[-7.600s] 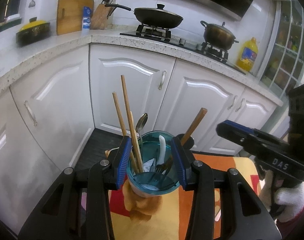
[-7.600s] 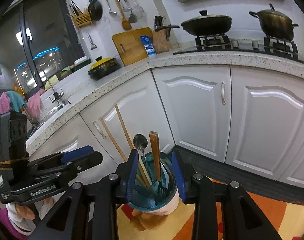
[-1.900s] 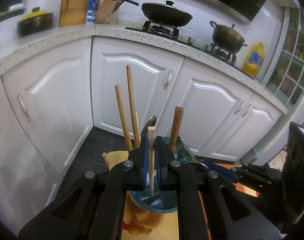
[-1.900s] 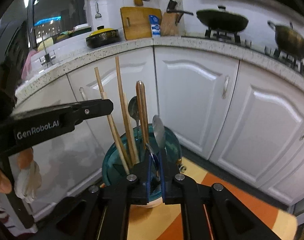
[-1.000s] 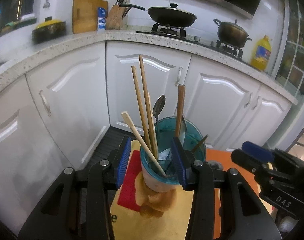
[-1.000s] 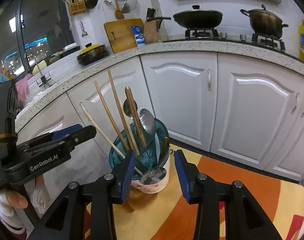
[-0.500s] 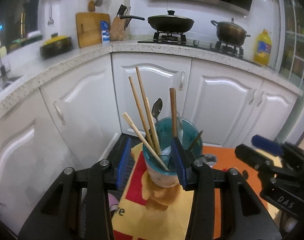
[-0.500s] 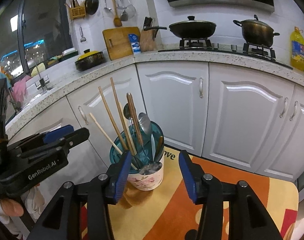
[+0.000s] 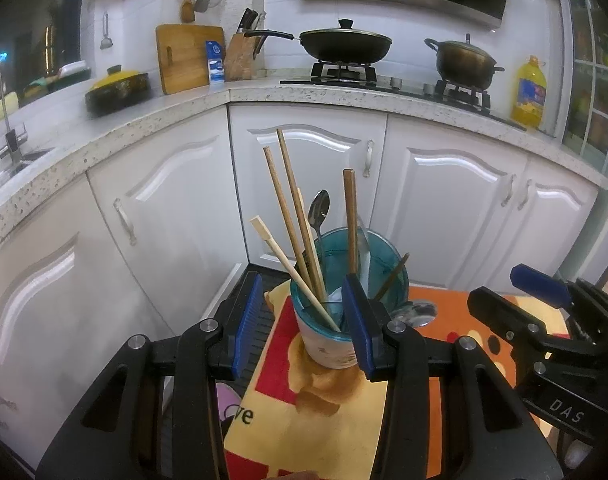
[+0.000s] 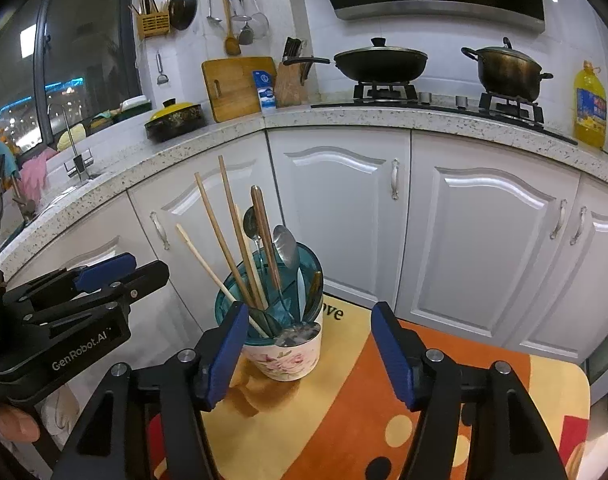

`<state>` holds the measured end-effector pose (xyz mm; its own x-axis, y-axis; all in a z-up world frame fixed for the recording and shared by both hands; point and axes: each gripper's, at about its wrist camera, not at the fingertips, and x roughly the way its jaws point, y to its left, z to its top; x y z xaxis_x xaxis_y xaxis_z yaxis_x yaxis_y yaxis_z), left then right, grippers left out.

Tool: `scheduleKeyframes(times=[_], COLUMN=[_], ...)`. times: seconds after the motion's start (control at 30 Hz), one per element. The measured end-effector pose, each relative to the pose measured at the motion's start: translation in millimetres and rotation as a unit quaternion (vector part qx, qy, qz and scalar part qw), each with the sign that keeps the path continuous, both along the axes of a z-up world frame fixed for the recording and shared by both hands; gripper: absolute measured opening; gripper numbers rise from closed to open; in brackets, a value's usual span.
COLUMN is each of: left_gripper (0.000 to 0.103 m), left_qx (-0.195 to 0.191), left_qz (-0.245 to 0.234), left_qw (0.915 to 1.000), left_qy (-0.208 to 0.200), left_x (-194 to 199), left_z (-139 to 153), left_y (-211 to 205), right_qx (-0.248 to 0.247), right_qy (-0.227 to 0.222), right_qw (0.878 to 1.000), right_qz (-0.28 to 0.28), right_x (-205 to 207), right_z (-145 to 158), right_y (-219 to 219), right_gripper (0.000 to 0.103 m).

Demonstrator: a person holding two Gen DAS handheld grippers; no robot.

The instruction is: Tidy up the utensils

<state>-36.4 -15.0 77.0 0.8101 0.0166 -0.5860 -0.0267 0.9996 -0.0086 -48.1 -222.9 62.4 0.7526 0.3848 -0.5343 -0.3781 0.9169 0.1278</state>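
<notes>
A teal utensil cup (image 9: 378, 270) in a white floral pot (image 10: 288, 354) stands on a table with an orange and yellow cloth (image 10: 344, 400). It holds wooden chopsticks (image 9: 288, 208), a pale chopstick (image 9: 288, 264), metal spoons (image 10: 286, 246) and a brown-handled utensil (image 9: 350, 216). My left gripper (image 9: 304, 326) is open and empty, just in front of the cup; it also shows in the right wrist view (image 10: 116, 276). My right gripper (image 10: 310, 348) is open and empty, pulled back from the cup; it also shows in the left wrist view (image 9: 516, 304).
White kitchen cabinets (image 10: 340, 208) stand close behind the table. The counter above carries a wok (image 10: 380, 62), a pot (image 10: 508, 66), an oil bottle (image 10: 590, 106), a cutting board (image 10: 236, 86) and a yellow-lidded pot (image 10: 176, 118). A sink tap (image 10: 74, 148) is at left.
Both grippers have let go of utensils now standing in the cup, opened, and drawn back from the cup over the last two seconds.
</notes>
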Motion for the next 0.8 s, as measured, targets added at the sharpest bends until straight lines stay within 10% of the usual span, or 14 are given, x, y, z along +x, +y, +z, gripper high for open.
scheduleKeyframes(times=[0.8], left_gripper=[0.041], left_qx=[-0.008], left_qz=[0.016], left_qw=[0.9998], left_qy=[0.007], left_x=[1.4], left_z=[-7.5], left_y=[12.2], right_qx=[-0.015], right_qy=[0.007], right_qw=[1.000], right_qz=[-0.004], right_x=[5.6], right_z=[-6.2], right_y=[12.0], right_gripper=[0.067])
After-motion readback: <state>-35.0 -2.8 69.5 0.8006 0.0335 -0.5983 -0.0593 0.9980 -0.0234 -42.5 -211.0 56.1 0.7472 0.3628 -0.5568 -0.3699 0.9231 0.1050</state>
